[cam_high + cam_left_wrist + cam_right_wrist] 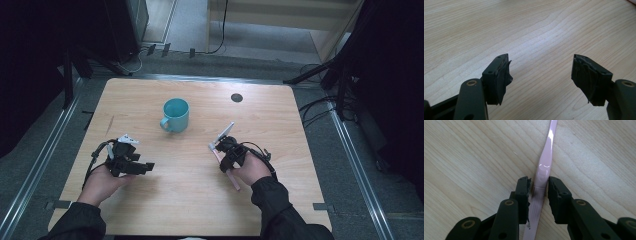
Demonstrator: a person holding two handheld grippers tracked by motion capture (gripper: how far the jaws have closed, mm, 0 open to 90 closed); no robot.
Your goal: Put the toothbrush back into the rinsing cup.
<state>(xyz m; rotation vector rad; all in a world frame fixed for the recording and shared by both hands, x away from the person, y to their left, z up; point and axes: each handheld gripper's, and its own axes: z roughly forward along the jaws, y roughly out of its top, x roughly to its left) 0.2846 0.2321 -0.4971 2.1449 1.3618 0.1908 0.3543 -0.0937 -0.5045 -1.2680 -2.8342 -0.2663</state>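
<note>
A pink toothbrush [546, 155] lies flat on the wooden table [280, 115], right of centre. My right gripper [539, 185] points down at it, and both pads press the sides of the handle, so it is shut on the brush. From above, that gripper [224, 163] covers the middle of the toothbrush [233, 181], whose pink end sticks out toward the person. A teal mug [175, 114] stands upright at the table's centre back, handle toward the left front. My left gripper [145, 167] rests low at the left front, well apart from the mug. Its jaws [541, 75] stand wide open over bare wood.
A small dark round grommet [237, 97] sits in the tabletop at the back right. Metal rails [45, 155] run along both sides of the table. Cables and stand legs [320, 107] lie on the floor at the back and right.
</note>
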